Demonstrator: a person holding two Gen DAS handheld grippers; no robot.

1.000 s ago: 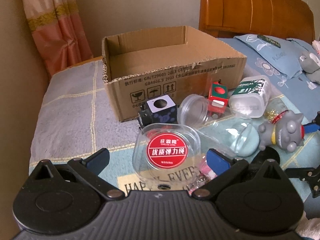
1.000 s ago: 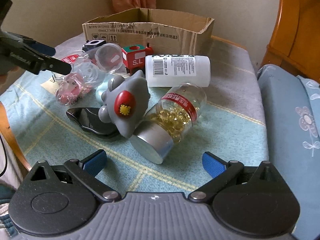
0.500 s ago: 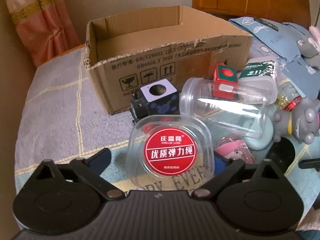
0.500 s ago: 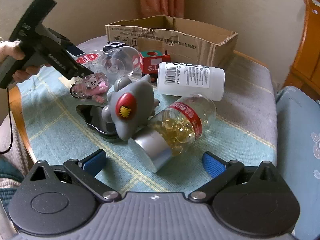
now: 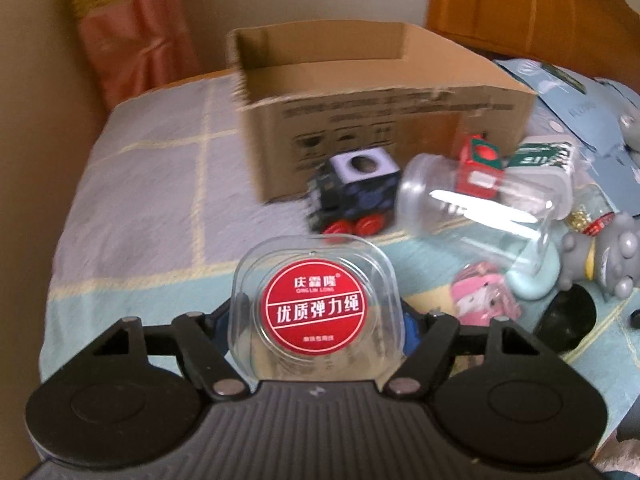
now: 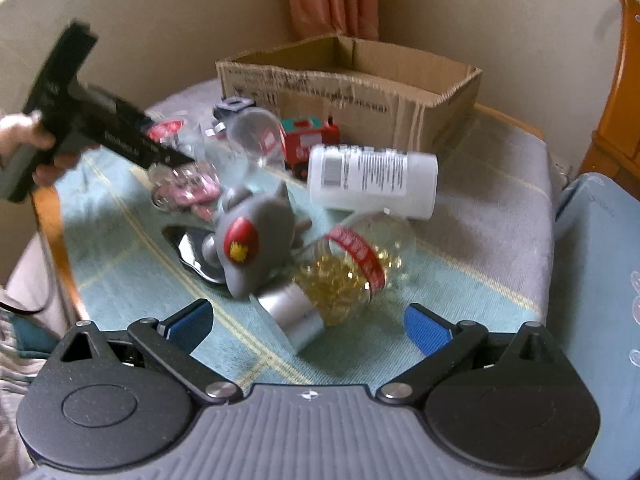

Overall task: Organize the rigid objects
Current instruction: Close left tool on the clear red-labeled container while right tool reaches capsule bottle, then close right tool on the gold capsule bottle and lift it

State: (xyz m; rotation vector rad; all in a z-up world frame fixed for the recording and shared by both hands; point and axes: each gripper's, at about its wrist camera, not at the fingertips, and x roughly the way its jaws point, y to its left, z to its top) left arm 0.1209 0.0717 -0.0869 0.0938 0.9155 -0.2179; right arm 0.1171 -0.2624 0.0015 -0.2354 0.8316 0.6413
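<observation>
The left gripper (image 5: 316, 322) is closing its jaws around the clear plastic tub with the red round label (image 5: 314, 312), which sits between the blue pads at the near edge of the table; whether the pads already press on its walls I cannot tell. The right gripper (image 6: 308, 326) hangs spread and empty over the capsule bottle (image 6: 352, 264). To do this grasp well, I judge the squeeze should stay gentle and centred, since thin walls may flex and slip; the tub should then be lifted clear of the black toy cube (image 5: 356, 190) before it crosses to the cardboard box (image 5: 384, 108) at the far side.
</observation>
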